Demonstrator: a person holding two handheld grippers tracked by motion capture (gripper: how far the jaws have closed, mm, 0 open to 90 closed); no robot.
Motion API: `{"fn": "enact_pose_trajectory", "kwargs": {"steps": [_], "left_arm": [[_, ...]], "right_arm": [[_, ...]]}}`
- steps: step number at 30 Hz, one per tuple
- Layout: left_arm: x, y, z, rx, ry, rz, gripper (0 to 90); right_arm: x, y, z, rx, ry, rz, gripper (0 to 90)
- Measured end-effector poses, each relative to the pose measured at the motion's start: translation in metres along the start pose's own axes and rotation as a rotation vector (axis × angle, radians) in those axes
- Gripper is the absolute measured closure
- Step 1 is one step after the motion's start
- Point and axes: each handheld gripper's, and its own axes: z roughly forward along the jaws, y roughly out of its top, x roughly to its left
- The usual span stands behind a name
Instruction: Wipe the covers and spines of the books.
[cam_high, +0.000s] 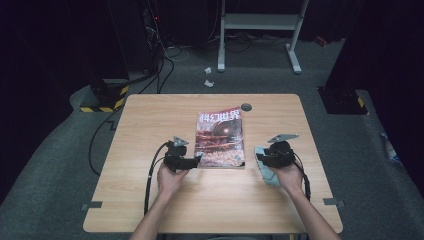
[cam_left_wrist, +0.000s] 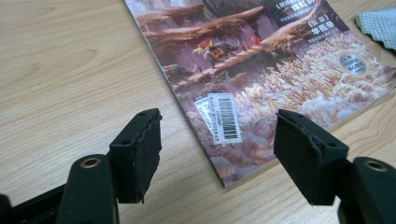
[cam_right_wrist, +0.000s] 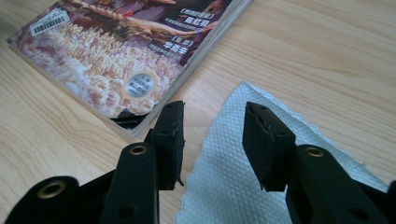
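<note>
A glossy magazine with a reddish-brown illustrated cover (cam_high: 220, 138) lies flat near the middle of the light wooden table (cam_high: 150, 120). The left gripper (cam_high: 196, 161) is held at its near left corner, jaws parted with nothing between them; the barcode sticker (cam_left_wrist: 224, 117) is seen beyond the gap. The right gripper (cam_high: 258, 158) is held over a pale, textured paper towel (cam_right_wrist: 224, 163) just beside the magazine's near right corner, jaws apart and pressing on nothing. A small dark round disc (cam_high: 246, 106) lies near the magazine's far corner. The towel is largely covered by the right hand in the high view. Cover lettering is too small to read.
</note>
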Motion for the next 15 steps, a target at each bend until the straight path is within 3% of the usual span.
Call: {"fn": "enact_pose_trajectory", "kwargs": {"steps": [15], "left_arm": [[0.02,-0.017,-0.026,-0.063,0.009,-0.048,31.0]], "right_arm": [[-0.016,-0.018,-0.021,-0.051,-0.011,0.053,58.4]]}}
